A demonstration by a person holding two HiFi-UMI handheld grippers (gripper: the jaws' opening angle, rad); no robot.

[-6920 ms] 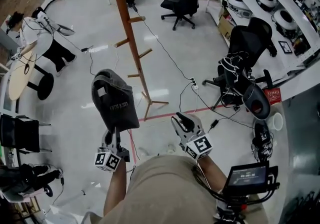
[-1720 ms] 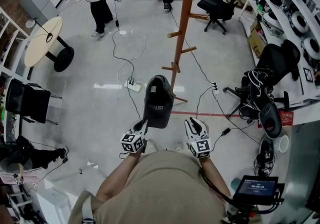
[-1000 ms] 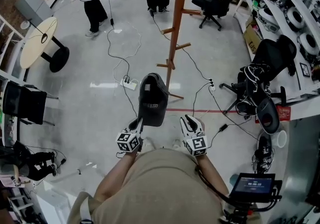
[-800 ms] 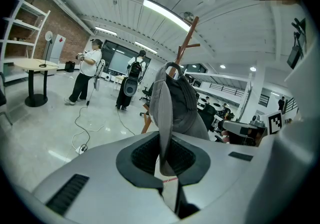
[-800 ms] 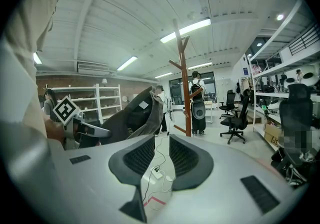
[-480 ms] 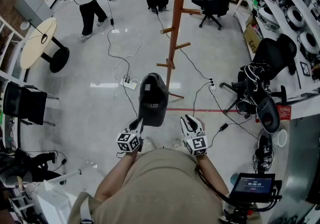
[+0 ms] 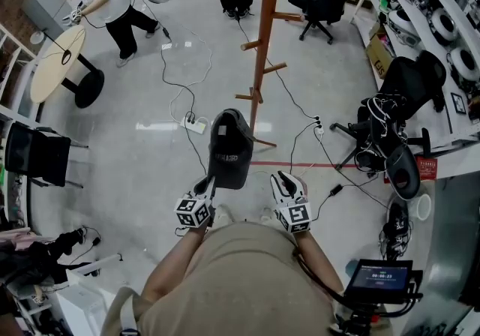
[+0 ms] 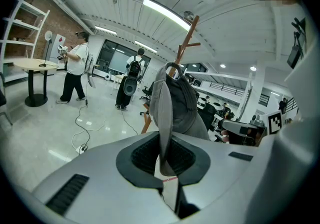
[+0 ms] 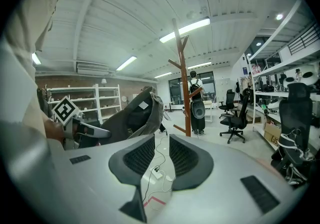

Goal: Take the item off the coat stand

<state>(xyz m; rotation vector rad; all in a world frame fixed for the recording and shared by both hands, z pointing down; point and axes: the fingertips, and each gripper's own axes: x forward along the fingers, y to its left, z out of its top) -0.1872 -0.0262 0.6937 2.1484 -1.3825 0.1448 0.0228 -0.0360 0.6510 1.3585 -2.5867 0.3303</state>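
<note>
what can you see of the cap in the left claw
The cap is dark grey cloth with pale lettering on its crown and a white label inside. The left claw is shut on its brim, which stands edge-on between the jaws; the crown rises above the claw. It is clear of the stand, and nothing else touches it.

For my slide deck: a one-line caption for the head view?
Left gripper holds a dark cap clear of the wooden coat stand; right gripper empty.
</note>
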